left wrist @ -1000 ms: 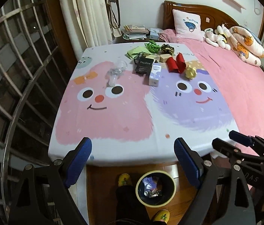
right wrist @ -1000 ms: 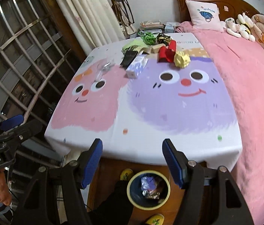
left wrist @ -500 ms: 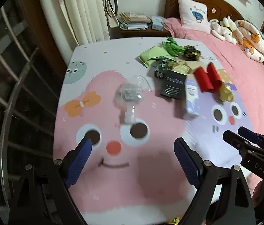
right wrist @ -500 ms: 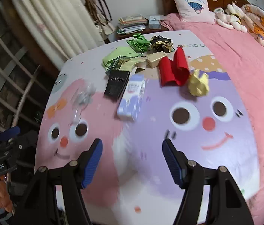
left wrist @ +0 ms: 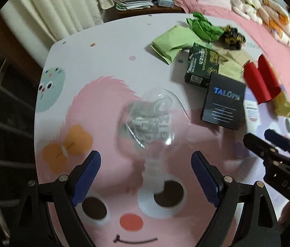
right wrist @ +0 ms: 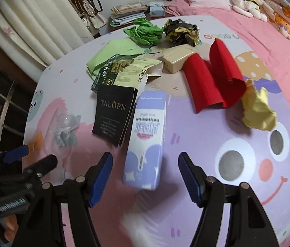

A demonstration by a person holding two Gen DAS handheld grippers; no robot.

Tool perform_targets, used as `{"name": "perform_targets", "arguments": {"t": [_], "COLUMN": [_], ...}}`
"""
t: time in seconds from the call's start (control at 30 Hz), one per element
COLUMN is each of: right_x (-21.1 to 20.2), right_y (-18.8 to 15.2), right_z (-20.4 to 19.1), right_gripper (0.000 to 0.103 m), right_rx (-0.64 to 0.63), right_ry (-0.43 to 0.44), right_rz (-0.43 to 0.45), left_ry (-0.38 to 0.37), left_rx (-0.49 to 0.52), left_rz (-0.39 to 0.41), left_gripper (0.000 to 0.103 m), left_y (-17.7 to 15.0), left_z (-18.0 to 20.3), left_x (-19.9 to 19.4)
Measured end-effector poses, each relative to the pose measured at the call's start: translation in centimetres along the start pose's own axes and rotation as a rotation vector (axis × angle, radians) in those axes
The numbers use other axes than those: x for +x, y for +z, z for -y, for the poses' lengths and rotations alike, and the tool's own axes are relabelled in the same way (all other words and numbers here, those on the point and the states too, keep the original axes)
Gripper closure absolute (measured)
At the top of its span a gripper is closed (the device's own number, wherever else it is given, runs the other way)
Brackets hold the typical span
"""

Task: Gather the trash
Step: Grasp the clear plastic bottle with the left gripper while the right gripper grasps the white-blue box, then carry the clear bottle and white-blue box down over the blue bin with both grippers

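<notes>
The left gripper [left wrist: 146, 177], jaws apart and empty, hangs over what looks like a clear plastic wrapper [left wrist: 149, 121] on the bed [left wrist: 112, 41], while the right gripper [right wrist: 145, 175], likewise apart, straddles a purple-white carton [right wrist: 146, 142].

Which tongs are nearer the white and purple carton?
Right. The right tongs are open with the white and purple carton just ahead between the tips; the left tongs sit over the clear plastic wrapper, off to its side.

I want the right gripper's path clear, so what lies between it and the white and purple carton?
Nothing: in the right wrist view, only bare printed bedsheet separates the open right gripper from the carton, whose near end sits just ahead of its fingertips.
</notes>
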State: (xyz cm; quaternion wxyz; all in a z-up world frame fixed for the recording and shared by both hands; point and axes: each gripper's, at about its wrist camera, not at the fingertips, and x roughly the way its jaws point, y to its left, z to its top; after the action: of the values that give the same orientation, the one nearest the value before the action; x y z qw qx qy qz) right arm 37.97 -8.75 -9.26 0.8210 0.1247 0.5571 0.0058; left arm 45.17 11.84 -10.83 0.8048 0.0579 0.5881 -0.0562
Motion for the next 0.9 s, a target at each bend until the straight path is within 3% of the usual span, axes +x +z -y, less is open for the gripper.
{"name": "perform_targets", "arguments": {"t": [0.4, 0.47, 0.53, 0.6, 0.9], "right_x": [2.7, 2.7, 2.6, 2.4, 0.8], "right_y": [0.6, 0.6, 0.6, 0.5, -0.6], "right_z": [-0.3, -0.4, -0.4, -0.1, 1.7], "right_gripper": [0.037, 0.038, 0.055, 0.067, 0.069], "right_rx": [-0.003, -0.008, -0.011, -0.004, 0.047], "right_ry": [-0.056, -0.061, -0.070, -0.064, -0.028], "right_rz": [-0.008, 0.001, 0.011, 0.013, 0.038], "left_ry": [0.058, 0.055, 0.042, 0.033, -0.065], "left_rx": [0.058, 0.050, 0.048, 0.039, -0.039], "left_rz": [-0.028, -0.029, -0.043, -0.046, -0.006], "left_gripper": [0.015, 0.020, 0.039, 0.040, 0.041], "left_y": [1.5, 1.7, 1.9, 1.9, 1.3], "left_z": [0.8, 0.5, 0.2, 0.0, -1.8], "left_x": [3.9, 4.2, 4.5, 4.6, 2.4]}}
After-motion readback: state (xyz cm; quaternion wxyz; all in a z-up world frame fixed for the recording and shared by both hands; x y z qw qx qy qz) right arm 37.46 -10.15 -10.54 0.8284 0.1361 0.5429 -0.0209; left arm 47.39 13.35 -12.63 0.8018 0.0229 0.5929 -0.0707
